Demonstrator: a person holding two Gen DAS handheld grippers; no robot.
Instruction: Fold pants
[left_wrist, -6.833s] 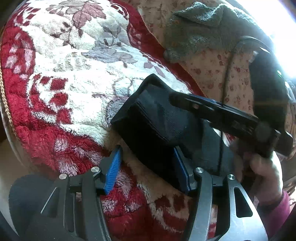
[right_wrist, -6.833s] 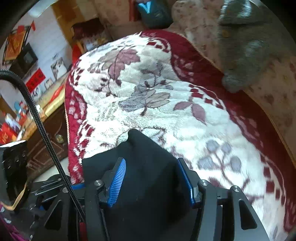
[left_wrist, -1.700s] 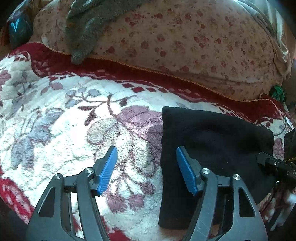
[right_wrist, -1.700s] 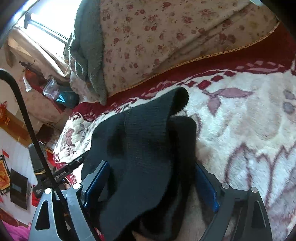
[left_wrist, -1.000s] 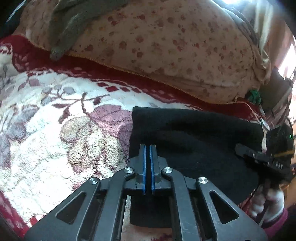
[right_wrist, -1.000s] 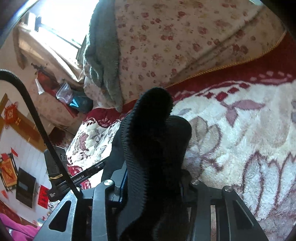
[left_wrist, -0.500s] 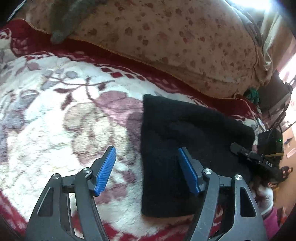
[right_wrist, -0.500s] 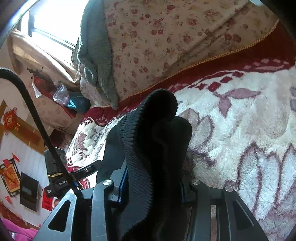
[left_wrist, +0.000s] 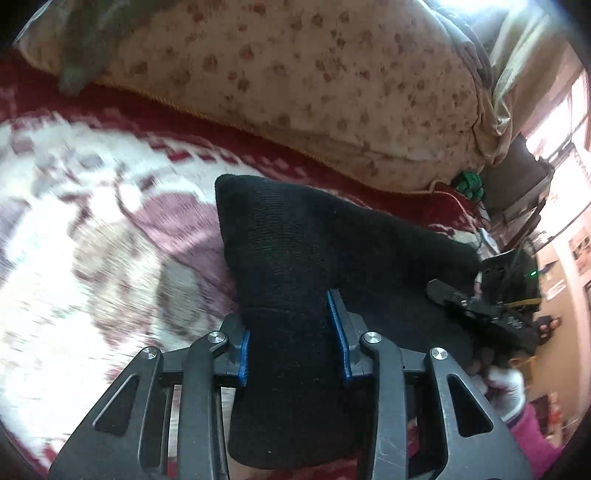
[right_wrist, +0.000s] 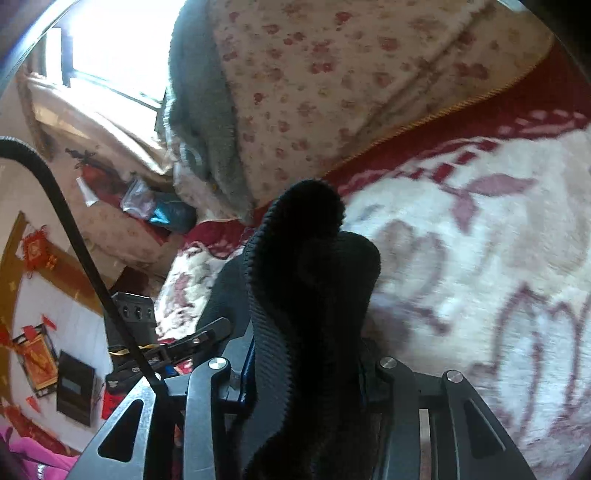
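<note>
Left claw, jaws just closing, clamps near end of folded pants; long axis runs toward right claw, gripping far end.

We saw open room on the white fleecy blanket with maroon flowers; behind it, the large beige flowered quilt roll blocked the way.

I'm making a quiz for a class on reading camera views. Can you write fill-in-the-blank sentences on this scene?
1. Both tongs are clamped on the ____ pants.
2. The pants lie on a red and white ____ blanket.
3. The left tongs have pads coloured ____.

Missing words: black; floral; blue
</note>
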